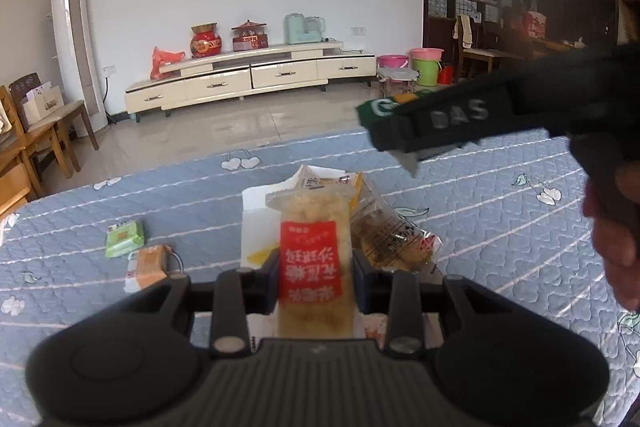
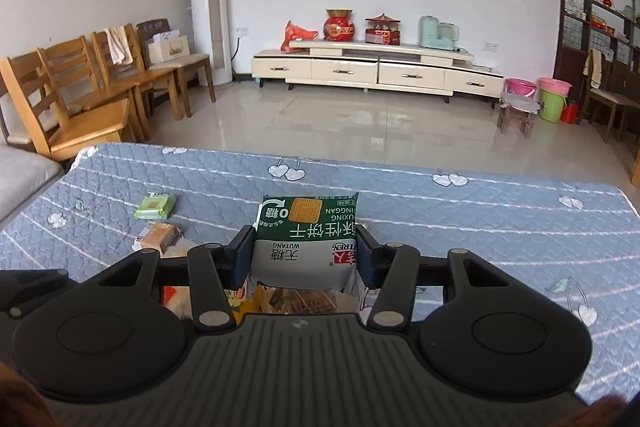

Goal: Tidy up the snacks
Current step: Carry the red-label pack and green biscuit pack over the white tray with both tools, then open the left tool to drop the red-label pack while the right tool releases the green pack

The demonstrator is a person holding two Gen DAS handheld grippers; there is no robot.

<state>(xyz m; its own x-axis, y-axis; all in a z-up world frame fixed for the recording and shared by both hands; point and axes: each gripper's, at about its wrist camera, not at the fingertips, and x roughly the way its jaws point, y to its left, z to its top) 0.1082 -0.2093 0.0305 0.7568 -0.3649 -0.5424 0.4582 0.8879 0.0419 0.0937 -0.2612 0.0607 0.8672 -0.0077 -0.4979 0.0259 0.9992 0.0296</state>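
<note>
Both grippers are loaded, so the step in hand is judged to be the carry-and-place phase of sorting. In the left wrist view, the left gripper (image 1: pixel 316 273) has its jaws pinching a clear-wrapped pale snack bar with a red label (image 1: pixel 311 259), held upright at 6 o'clock. Directly beyond it, at centre, a white box (image 1: pixel 256 223) sits on the blue quilted table cover (image 1: pixel 480 227) and already contains several wrapped snacks (image 1: pixel 388 231); the bar hangs above the near edge of this box. At 9 o'clock, a light green packet (image 1: pixel 125 238) and an orange packet (image 1: pixel 149 265) lie loose on the cover, close to each other. At 2 o'clock, the right gripper (image 1: pixel 400 131) enters, carrying a green pack. In the right wrist view, the right gripper (image 2: pixel 306 255) has its jaws closed on the sides of that green-and-white biscuit pack (image 2: pixel 308 231). Next move, as judged: lower each item over the box interior, spread the jaws only once the item is clear of the box wall, then collect the two loose packets.
</note>
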